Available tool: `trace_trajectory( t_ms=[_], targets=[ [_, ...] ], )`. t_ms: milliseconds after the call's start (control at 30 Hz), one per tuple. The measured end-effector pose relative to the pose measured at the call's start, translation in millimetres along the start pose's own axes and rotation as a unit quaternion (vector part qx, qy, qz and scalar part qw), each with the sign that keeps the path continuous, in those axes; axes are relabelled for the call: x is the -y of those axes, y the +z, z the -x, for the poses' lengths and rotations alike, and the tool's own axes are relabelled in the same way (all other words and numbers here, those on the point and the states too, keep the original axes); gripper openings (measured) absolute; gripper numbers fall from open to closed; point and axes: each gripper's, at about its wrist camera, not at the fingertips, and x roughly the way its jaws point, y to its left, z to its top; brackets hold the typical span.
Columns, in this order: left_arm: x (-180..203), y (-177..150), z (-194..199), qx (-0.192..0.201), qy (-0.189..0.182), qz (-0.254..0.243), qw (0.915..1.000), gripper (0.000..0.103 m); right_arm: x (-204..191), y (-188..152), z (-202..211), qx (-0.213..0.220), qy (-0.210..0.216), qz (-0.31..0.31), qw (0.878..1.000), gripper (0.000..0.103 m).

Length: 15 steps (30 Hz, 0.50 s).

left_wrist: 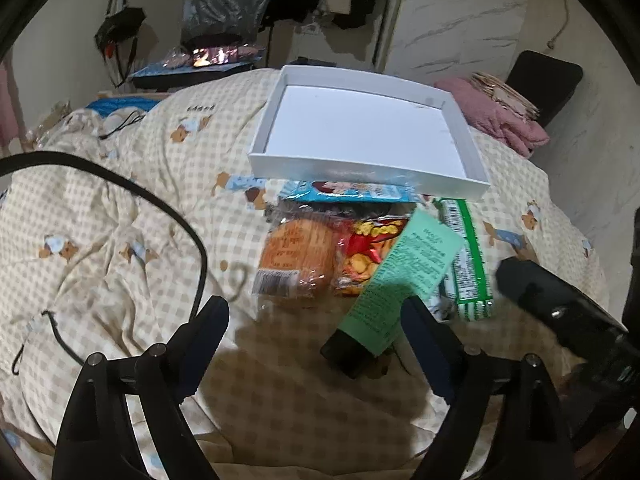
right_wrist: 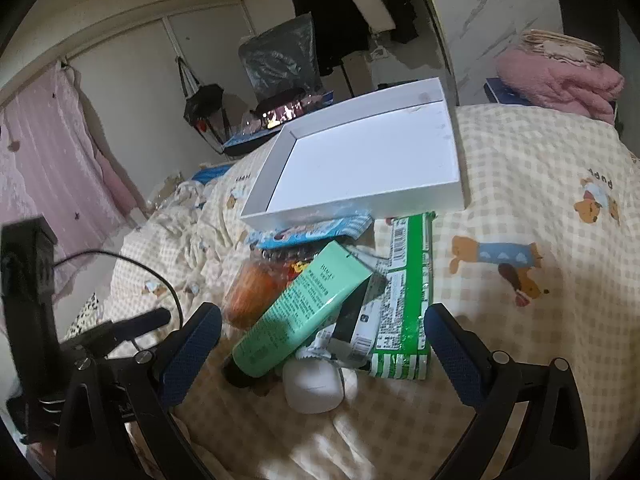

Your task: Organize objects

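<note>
Both grippers hover over the bed [left_wrist: 100, 216], and nothing is gripped. The left gripper [left_wrist: 316, 316] has its jaws spread wide, empty. The right gripper [right_wrist: 324, 328] stands wide open too, straddling the pile without pressing on it. The green tube [right_wrist: 304, 308] lies tilted across the snack packets [left_wrist: 320, 252], black cap toward the bed's near edge. Just beside it, the green-striped pack [right_wrist: 408, 288]. A small white case [right_wrist: 312, 388] sits near the cap. Beyond the heap, toward the bed's far edge, the white tray [left_wrist: 476, 152] rests on the checked quilt, its near edge propped on a blue packet [left_wrist: 352, 192].
</note>
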Motion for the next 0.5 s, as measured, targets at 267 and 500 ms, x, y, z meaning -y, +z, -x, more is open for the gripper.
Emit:
trace_trajectory(
  t_ms=[267,500],
  targets=[
    [-13.0,-0.2,-1.4,0.002,-0.019,0.032,0.9993,0.072,-1.4,4.1,-4.2,-0.033,-0.012,0.022,0.999,0.102],
    [-33.0,-1.2,-9.3,-0.024,-0.049,0.089,0.9946,0.063,17.0,-0.2,-22.8,-0.123,0.022,0.012,0.992,0.063]
  ],
)
